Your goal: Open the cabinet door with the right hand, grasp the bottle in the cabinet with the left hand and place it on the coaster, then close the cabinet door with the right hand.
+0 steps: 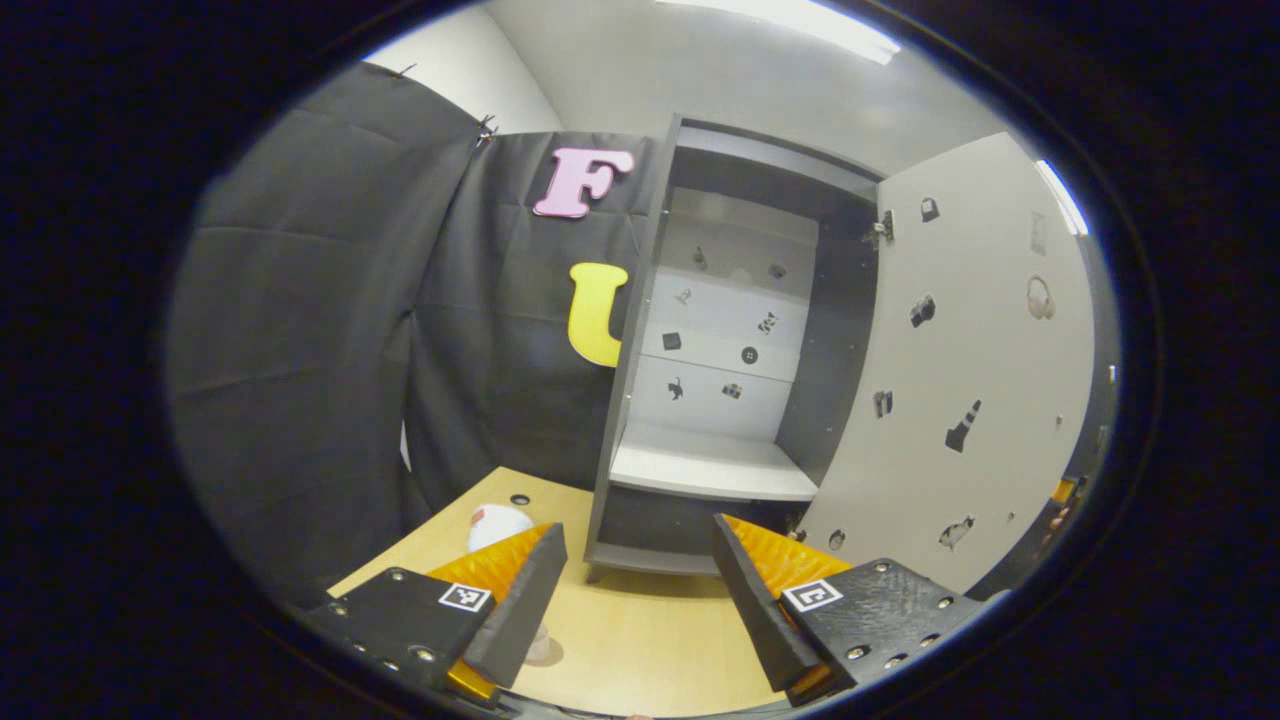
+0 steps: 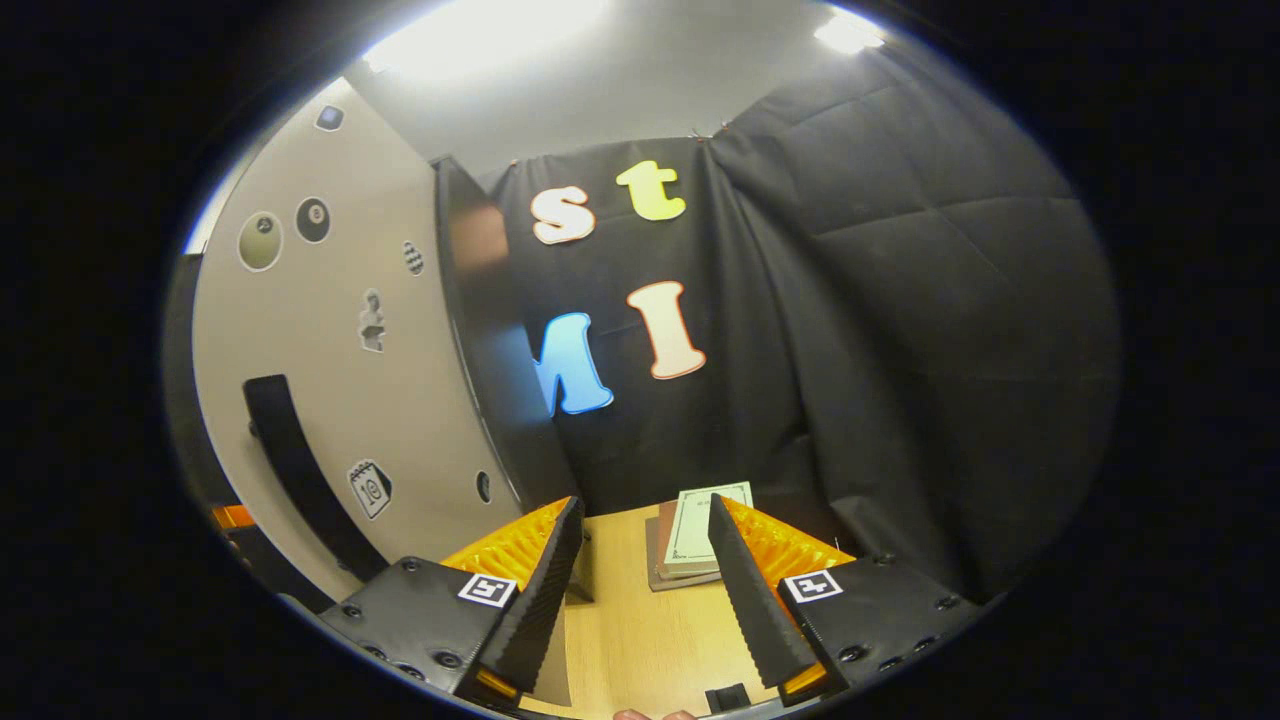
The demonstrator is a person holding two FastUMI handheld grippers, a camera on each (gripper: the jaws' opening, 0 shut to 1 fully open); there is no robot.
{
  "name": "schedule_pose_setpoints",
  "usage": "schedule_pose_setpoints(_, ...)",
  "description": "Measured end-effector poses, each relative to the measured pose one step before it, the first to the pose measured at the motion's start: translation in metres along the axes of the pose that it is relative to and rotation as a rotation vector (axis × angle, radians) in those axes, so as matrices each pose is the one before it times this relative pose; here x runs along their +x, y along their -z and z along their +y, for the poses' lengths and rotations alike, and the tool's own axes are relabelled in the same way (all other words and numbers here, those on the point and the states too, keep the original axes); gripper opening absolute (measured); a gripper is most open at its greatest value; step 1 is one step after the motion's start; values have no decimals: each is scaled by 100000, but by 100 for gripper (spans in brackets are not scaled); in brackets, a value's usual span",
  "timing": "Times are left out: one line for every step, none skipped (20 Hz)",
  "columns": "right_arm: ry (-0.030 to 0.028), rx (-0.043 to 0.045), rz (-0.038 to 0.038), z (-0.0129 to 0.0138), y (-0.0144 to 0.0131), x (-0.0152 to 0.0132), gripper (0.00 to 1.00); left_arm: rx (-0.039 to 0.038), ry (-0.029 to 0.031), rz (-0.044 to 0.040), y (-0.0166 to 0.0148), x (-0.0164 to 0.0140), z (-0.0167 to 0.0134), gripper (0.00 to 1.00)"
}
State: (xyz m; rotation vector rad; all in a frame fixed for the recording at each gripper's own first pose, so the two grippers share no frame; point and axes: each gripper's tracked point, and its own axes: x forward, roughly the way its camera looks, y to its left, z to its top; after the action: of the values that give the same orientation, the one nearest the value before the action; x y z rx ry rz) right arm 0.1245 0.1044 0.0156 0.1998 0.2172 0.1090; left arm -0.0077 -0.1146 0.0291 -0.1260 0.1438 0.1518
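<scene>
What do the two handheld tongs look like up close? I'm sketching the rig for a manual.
The left tongs and right tongs look alike: two wedge-shaped fingers with ribbed inner faces, each on a flat black block fixed with round screws. Each block carries a small square black-and-white marker near the finger's base.

Grey cabinet [image 1: 640, 330], its pale door [image 1: 960, 360] dotted with dark stickers, on a light wooden table [image 1: 640, 640].
</scene>
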Motion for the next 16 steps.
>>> schedule_pose_setpoints(-3903,-1087,-353,684,-206,-264,82,1418,-1286,-435,-227,-574,-41,88)
schedule_pose_setpoints(-3625,-707,-623,698,-272,-148,82,1772,-909,-102,59,-392,-151,88)
schedule_pose_setpoints(-3044,-562,-534,580,-226,-165,82,1812,-995,211,77,-396,-19,88)
schedule_pose_setpoints(-2247,-521,136,495,-204,-137,82,1093,-597,296,134,-264,-37,88)
schedule_pose_setpoints(-908,-919,234,94,-81,58,82,271,426,-192,-44,-212,-211,88)
schedule_pose_setpoints(-345,-1546,246,24,-15,-21,75,-700,693,-115,-17,-25,-403,89)
schedule_pose_setpoints(-289,-1417,-327,-20,-238,-66,75,-1051,1014,103,51,26,-133,91)
schedule_pose_setpoints(-586,-1248,-584,210,-172,53,75,-664,895,-153,171,157,15,90)
schedule_pose_setpoints(-830,-1301,-275,304,-148,177,75,-196,208,166,73,231,292,89)
schedule_pose_setpoints(-561,-1632,-96,123,83,179,75,-129,227,296,210,204,421,89)
schedule_pose_setpoints(-177,-1615,319,113,63,114,75,-306,140,11,46,137,439,89)
schedule_pose_setpoints(236,-1531,429,-21,16,-63,75,-274,200,-222,50,202,476,89)
schedule_pose_setpoints(1543,-2179,649,-282,1,-105,75,-119,122,-150,176,266,523,89)
schedule_pose_setpoints(1162,-2515,-370,-244,-93,-83,74,84,-84,819,530,286,678,89)
schedule_pose_setpoints(1238,-1212,-269,-491,-186,-2,79,17,75,1279,617,236,690,89)
schedule_pose_setpoints(981,-1217,518,2,92,40,79,-330,99,1013,369,190,554,89)
